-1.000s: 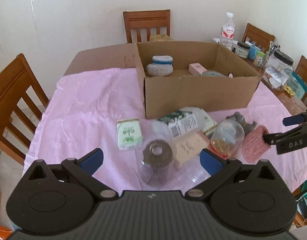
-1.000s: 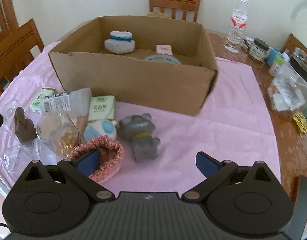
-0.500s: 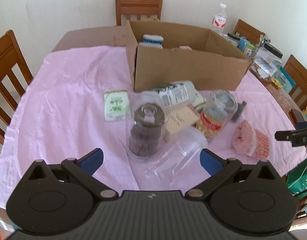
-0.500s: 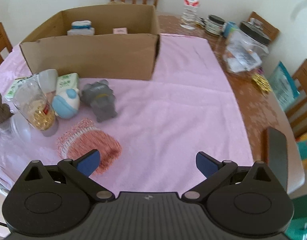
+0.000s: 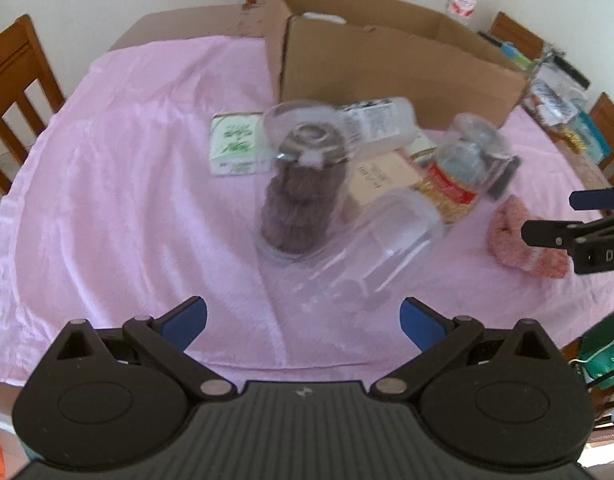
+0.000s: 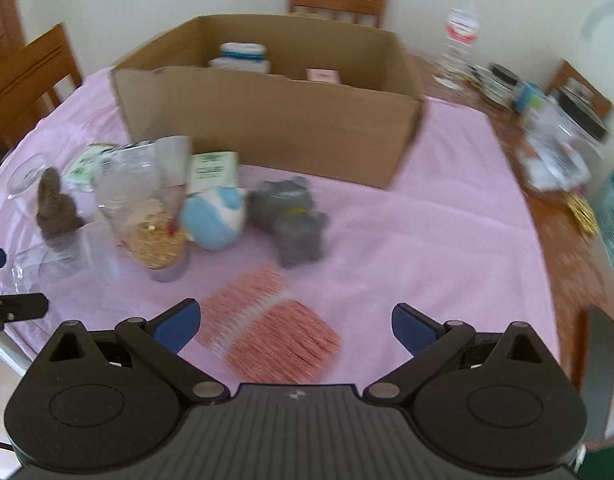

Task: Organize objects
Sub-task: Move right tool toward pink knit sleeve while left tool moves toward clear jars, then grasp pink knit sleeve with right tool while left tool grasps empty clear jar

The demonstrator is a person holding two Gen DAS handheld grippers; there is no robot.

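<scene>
An open cardboard box (image 5: 391,64) stands at the back of a table under a pink cloth (image 5: 127,184); it also shows in the right wrist view (image 6: 267,120). In front lie a clear jar of brown pieces (image 5: 303,192), an empty clear jar on its side (image 5: 383,240), a jar with yellow contents (image 5: 459,176), a white bottle (image 5: 371,120) and a green packet (image 5: 237,144). A pink knitted piece (image 6: 267,328) lies just ahead of my right gripper (image 6: 293,322), which is open and empty. My left gripper (image 5: 303,320) is open and empty, short of the jars.
A grey plush toy (image 6: 291,216) and a blue-white toy (image 6: 215,216) lie right of the jars. A water bottle (image 6: 459,36), jars and a clear container (image 6: 563,148) crowd the right table edge. Wooden chairs (image 5: 11,92) surround the table.
Both grippers have shifted; the right view has swung back left toward the box and the pink knitted piece. The left gripper has moved closer to the jars. Both stay open.
</scene>
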